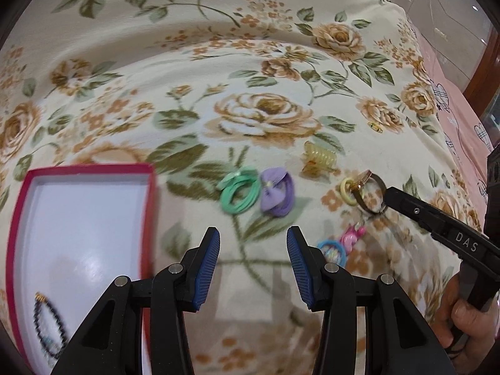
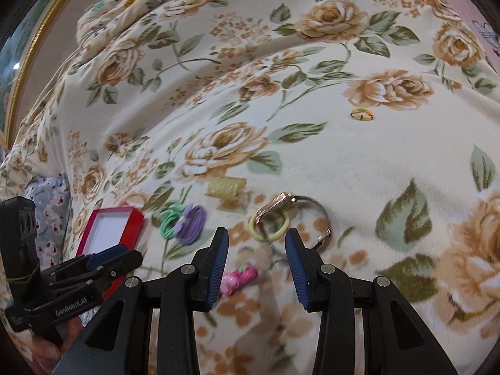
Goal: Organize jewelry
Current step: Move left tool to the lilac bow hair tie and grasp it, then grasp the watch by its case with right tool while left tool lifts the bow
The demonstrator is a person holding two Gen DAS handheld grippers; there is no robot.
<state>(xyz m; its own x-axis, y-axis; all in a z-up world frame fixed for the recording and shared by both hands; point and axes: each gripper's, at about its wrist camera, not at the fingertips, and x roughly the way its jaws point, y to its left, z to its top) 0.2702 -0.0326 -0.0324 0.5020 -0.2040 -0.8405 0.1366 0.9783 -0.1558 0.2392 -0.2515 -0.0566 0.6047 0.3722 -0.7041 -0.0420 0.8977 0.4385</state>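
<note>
A red box (image 1: 143, 218) with a white inside lies at the left; a dark bead bracelet (image 1: 50, 328) lies in it. The box also shows in the right wrist view (image 2: 137, 215). On the floral blanket lie a gold watch (image 2: 293, 215) over a yellow hair tie (image 2: 268, 234), a green hair tie (image 1: 239, 192), a purple bow tie (image 1: 278, 193), a yellow claw clip (image 1: 318, 157), a pink clip (image 2: 239, 279) and a blue ring (image 1: 332, 250). My left gripper (image 1: 253, 259) is open and empty. My right gripper (image 2: 256, 256) is open just before the watch (image 1: 370, 192).
A small multicoloured band (image 2: 362, 114) lies far off on the blanket. The blanket has folds at the back. A pink sheet (image 1: 462, 118) borders it on the right. A gold-framed edge (image 2: 25, 62) runs along the far left.
</note>
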